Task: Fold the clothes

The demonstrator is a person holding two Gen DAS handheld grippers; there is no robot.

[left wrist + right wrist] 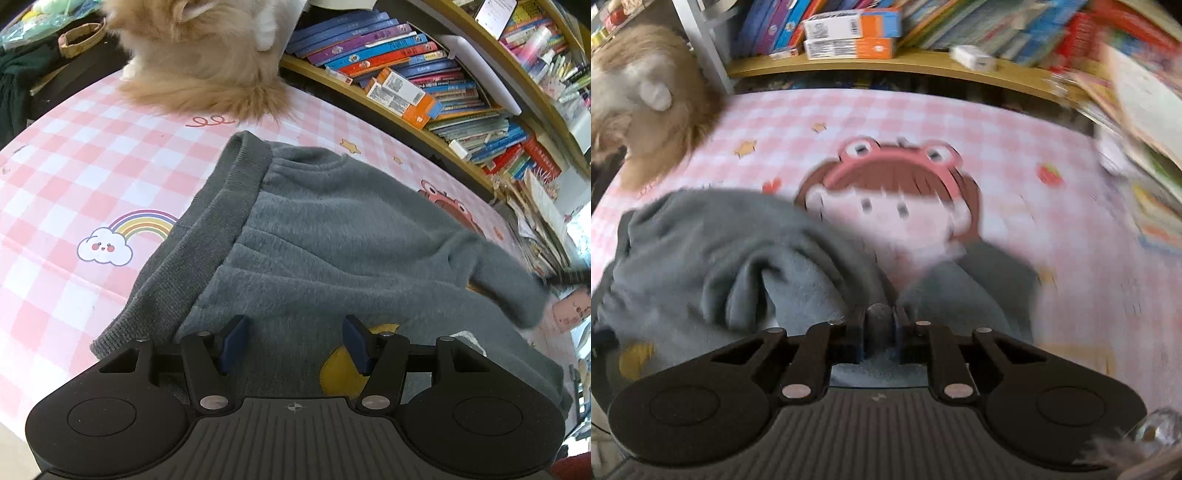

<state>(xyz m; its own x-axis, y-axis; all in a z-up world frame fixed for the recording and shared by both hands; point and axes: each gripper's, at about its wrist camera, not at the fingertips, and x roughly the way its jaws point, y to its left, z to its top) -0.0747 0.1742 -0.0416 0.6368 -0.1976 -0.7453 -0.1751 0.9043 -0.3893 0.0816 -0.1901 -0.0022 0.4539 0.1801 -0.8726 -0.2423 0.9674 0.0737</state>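
Note:
A grey fleece sweatshirt [332,229] lies on the pink checked tablecloth [55,184], ribbed hem to the left and a yellow print near my fingers. My left gripper [293,343] is open and hovers over the sweatshirt's near part, holding nothing. In the right wrist view the sweatshirt [713,254] is bunched at the left. My right gripper [880,328] is shut on a fold of its grey cloth and holds it lifted off the tablecloth [1052,221]. That view is blurred by motion.
A fluffy tan cat [199,55] sits at the table's far edge, also seen at left in the right wrist view [650,103]. Wooden shelves crammed with books [424,74] run along the back and right. Dark clutter lies far left.

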